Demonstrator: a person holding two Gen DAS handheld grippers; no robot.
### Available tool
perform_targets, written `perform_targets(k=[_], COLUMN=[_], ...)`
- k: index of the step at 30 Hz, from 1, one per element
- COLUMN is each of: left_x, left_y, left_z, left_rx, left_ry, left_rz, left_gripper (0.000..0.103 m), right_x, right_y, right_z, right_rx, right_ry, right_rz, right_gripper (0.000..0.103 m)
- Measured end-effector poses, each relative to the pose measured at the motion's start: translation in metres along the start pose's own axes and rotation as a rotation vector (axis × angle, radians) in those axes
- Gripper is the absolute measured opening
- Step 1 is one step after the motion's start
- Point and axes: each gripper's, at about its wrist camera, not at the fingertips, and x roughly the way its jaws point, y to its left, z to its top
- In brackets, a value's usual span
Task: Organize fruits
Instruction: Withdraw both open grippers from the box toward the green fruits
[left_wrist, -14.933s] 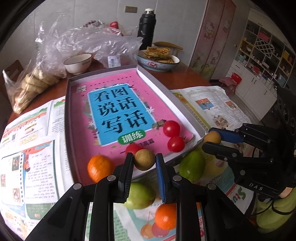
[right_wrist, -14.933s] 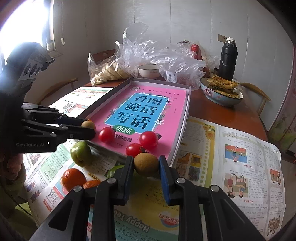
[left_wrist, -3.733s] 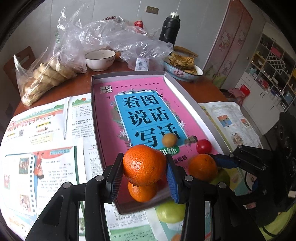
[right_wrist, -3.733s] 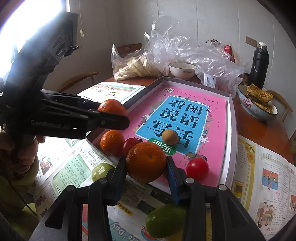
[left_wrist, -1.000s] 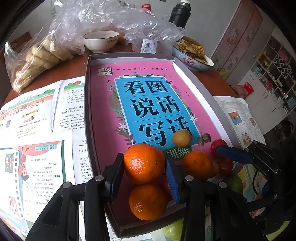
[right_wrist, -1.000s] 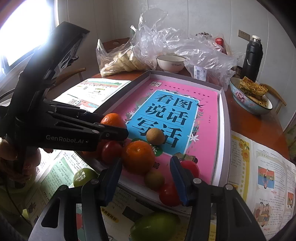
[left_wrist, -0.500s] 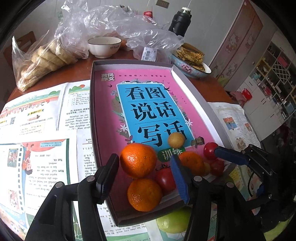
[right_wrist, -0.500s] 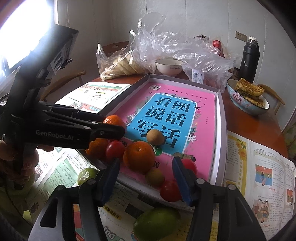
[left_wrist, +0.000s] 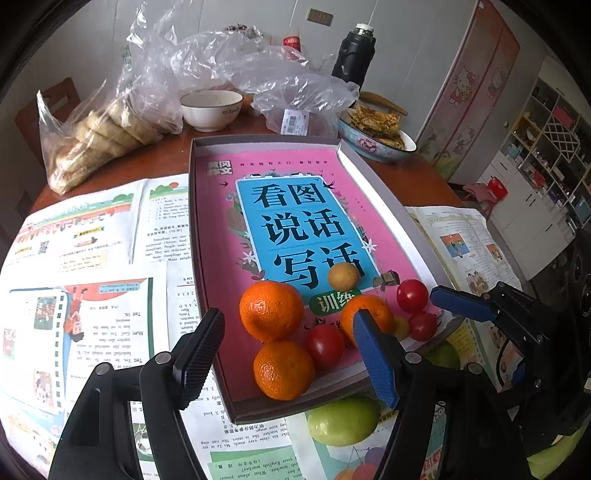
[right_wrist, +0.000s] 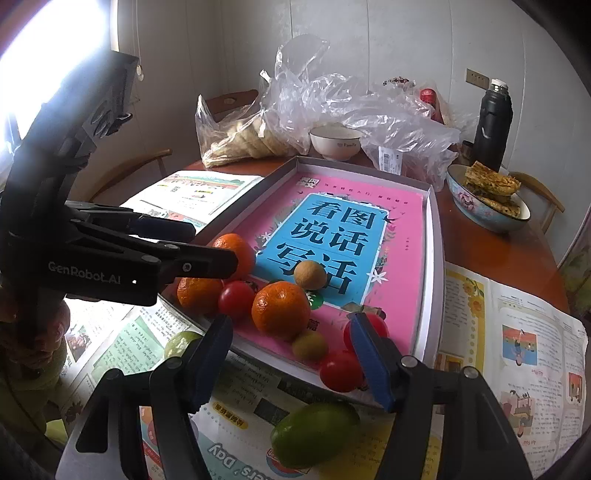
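left gripper (left_wrist: 288, 354) jaws spreading, releasing mandarin (left_wrist: 270, 310) ahead between them | right gripper (right_wrist: 291, 354) jaws spreading off mandarin (right_wrist: 280, 309) | both fruits resting in box lid (left_wrist: 207, 280); green fruit (left_wrist: 341, 421) beneath jaws judged next

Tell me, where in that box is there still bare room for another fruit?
The far half of the box, over the pink book cover up to its back wall, lies bare. The near end is crowded: oranges, tomatoes and small brown fruits cluster there. Green fruits lie outside on the newspaper.
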Motion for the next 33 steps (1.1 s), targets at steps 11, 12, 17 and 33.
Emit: perform_targets(k=[11, 12, 17, 33], left_x=[-0.015, -0.017, -0.026, -0.046], left_y=[-0.008, -0.008, -0.01, -0.017], left_z=[-0.008, -0.008, -0.014, -0.03], left_rx=[0.014, 0.014, 0.021, 0.033], left_ry=[-0.019, -0.021, -0.033, -0.051], left_rz=[0.02, 0.018, 0.013, 0.01], left_gripper=[0.075, 0.075, 0.075, 0.075], right_x=[-0.013, -0.014, -0.022, -0.042], right_y=[-0.001, -0.001, 0.0, 0.002], right_z=[-0.002, -0.002, -0.004, -0.013], right_rx=[0.007, 0.007, 0.008, 0.009], right_ry=[-0.029, -0.032, -0.05, -0.083], right_rz=[-0.023, -0.026, -0.044, -0.071], right_gripper=[0.072, 0.073, 0.077, 0.081])
